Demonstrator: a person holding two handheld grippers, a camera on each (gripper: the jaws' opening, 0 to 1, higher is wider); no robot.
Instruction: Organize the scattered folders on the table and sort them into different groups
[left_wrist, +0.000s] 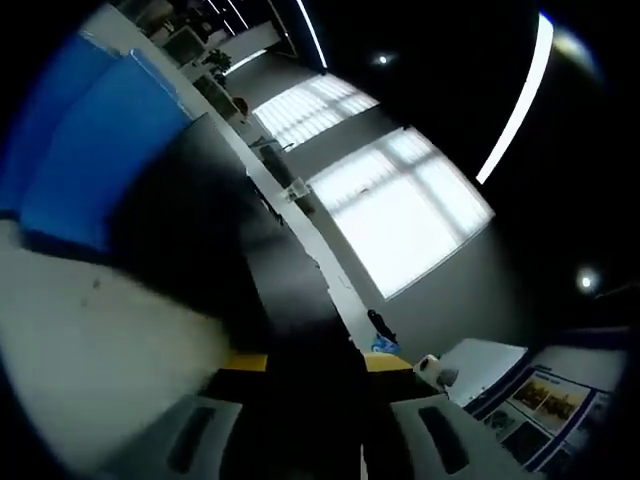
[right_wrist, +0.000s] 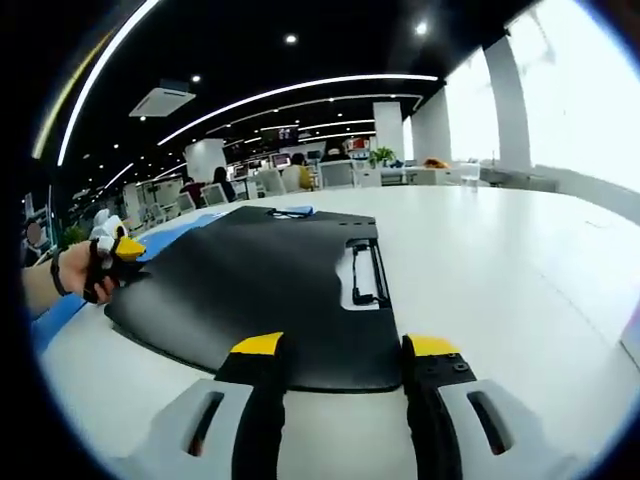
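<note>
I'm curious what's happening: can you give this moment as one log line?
step: lifting black folder | right gripper: at folder's near edge, grip unclear | left gripper: at far edge | blue folder on table

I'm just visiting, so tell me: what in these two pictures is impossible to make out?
- Left gripper view: heavy motion blur; the black folder and blue folders are smears, their edges unreadable.
- Left gripper view: whether the left claw grips the black folder is lost in darkness.
- Right gripper view: blue folder mostly hidden under the black folder.
- Right gripper view: right claw tips overlap the folder edge; contact unclear.
- Right gripper view: background people too small.
</note>
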